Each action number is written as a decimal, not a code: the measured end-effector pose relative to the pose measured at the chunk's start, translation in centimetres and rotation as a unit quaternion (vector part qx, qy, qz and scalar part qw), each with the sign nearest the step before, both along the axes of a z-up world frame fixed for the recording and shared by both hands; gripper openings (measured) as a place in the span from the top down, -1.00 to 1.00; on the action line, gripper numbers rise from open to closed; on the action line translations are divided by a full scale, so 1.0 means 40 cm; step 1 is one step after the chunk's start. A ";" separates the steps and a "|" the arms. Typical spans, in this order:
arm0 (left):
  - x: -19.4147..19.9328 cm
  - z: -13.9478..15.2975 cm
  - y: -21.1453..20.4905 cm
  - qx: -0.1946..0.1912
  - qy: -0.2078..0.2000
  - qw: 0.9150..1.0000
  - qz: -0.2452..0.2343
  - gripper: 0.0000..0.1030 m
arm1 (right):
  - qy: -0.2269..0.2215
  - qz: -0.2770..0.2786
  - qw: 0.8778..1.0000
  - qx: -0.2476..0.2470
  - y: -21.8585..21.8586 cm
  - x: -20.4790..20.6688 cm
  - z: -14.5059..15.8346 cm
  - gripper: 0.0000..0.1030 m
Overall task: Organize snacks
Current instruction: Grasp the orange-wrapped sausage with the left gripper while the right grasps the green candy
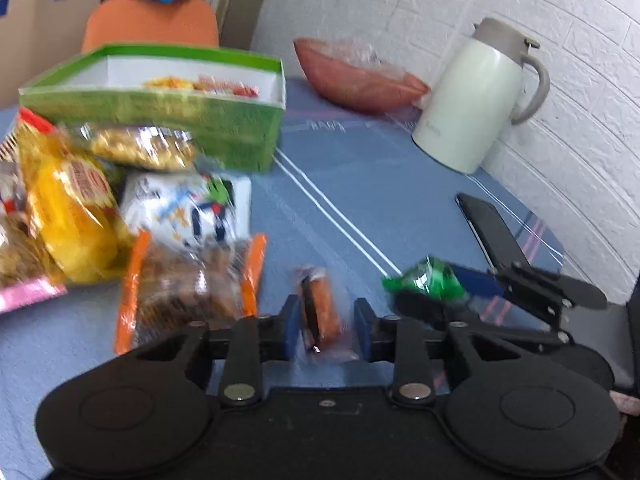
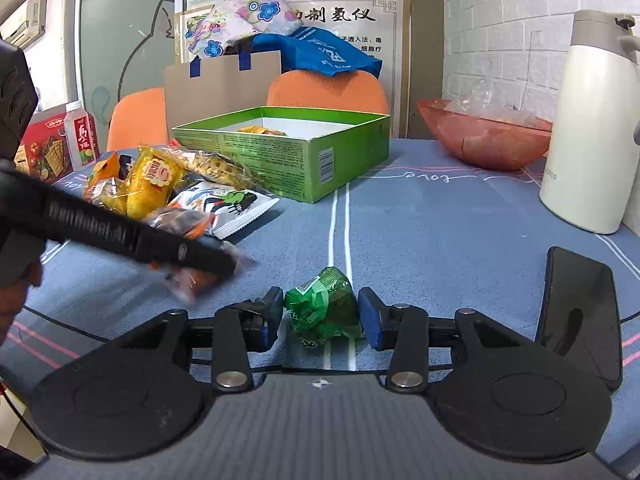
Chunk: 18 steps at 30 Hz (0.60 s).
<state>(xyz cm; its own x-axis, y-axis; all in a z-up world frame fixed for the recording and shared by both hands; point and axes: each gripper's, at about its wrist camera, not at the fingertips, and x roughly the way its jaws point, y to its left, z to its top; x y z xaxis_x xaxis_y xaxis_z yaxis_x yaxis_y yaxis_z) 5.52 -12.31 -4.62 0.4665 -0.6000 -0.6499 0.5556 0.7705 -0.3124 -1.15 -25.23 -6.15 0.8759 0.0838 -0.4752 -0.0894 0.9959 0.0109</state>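
Bench [image 2: 420, 216], blue cloth. Green box [image 2: 304, 160] at the far side, open-topped, a few packets already inside; loose snack pile [image 2: 168, 188] in front of it.

Right claw [image 2: 320, 320]: partly open, green packet [image 2: 322, 306] between the pads, seemingly touched on the left with a sliver of gap on the right. Grip uncertain.

Left claw [image 1: 326, 326]: partly open, straddling orange snack bar [image 1: 320, 312], gaps either side; the bar's long axis runs along the fingers.

Box lies ahead of both claws, nearer the left.

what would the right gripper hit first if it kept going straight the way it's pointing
The right gripper already has the crumpled green foil snack packet between its fingers, so that comes first. Beyond it lies bare blue tablecloth, then probably the open green cardboard box, though depth is unclear.
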 end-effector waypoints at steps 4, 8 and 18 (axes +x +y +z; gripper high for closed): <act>0.006 -0.005 -0.008 -0.001 -0.004 1.000 0.015 -0.38 | -0.001 -0.012 1.000 -0.002 -0.017 0.002 -0.003 -0.47; 0.007 -0.002 -0.022 0.003 -0.007 1.000 0.008 -0.37 | -0.005 -0.016 1.000 -0.006 -0.020 -0.004 -0.001 -0.66; -0.002 -0.009 -0.014 -0.006 -0.016 1.000 0.010 -0.35 | 0.005 -0.014 1.000 -0.005 -0.022 0.012 -0.012 -0.32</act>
<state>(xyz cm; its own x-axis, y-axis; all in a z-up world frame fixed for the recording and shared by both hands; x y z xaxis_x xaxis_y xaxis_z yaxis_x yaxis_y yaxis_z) 5.46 -12.85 -4.97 0.4984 -0.5986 -0.6272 0.5497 0.7776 -0.3053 -0.66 -26.11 -6.64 0.8730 0.0543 -0.4847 -0.0610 0.9981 0.0020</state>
